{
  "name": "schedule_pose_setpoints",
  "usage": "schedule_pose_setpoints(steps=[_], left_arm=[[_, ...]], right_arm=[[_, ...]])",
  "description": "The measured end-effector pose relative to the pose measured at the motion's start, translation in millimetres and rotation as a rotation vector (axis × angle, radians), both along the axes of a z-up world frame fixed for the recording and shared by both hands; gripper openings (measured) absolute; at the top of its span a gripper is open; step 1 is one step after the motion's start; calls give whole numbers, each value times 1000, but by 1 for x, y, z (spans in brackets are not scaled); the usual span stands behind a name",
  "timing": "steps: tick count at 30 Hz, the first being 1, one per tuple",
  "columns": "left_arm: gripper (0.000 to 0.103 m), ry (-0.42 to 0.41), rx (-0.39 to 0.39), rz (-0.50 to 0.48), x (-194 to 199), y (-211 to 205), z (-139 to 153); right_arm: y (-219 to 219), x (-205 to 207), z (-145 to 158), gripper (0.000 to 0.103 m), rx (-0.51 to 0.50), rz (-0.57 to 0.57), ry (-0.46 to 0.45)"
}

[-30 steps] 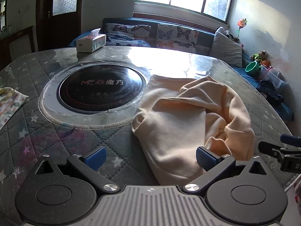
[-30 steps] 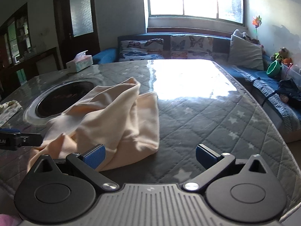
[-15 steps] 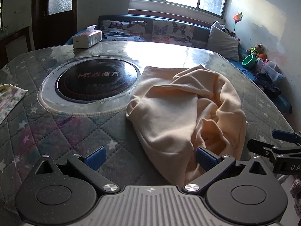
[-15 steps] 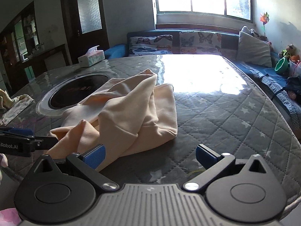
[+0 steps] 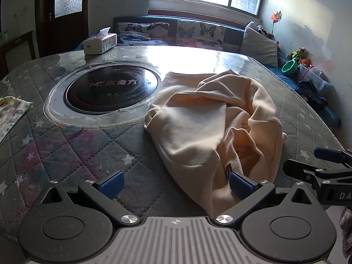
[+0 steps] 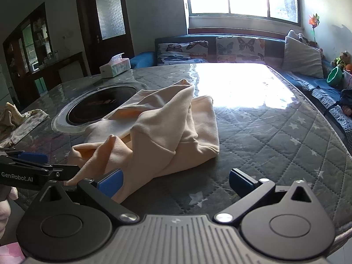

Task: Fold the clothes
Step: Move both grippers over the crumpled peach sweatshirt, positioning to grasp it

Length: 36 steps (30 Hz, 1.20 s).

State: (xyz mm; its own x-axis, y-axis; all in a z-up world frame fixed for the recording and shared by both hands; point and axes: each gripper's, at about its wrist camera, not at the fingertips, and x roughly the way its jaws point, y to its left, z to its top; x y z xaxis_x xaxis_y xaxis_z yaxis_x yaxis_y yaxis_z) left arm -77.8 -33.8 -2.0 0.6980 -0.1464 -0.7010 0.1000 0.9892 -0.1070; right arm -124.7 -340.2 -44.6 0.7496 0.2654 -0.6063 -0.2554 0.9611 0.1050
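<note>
Lying crumpled at frame centre on the quilted worktop point(image 5: 66, 154), the peach garment point(image 5: 211, 129) bunches in loose folds. Left hand-held gripper point(image 5: 176, 183) and right hand-held gripper point(image 6: 176, 181) are both spread.

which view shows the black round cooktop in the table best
The left wrist view: the cooktop shows as a nearly full disc with its pale ring and printed logo, only its right edge touched by the peach garment. In the right wrist view it is a flattened sliver, partly hidden behind the garment.
</note>
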Motion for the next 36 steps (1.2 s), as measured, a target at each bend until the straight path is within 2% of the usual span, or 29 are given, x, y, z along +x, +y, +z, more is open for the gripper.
schedule_pose_setpoints(steps=[20, 36], left_arm=[[103, -10, -4, -31, 1, -5, 2], [103, -2, -17, -27, 14, -1, 5]], right_arm=[[12, -3, 6, 103, -10, 20, -15], [21, 10, 11, 103, -19, 41, -16]])
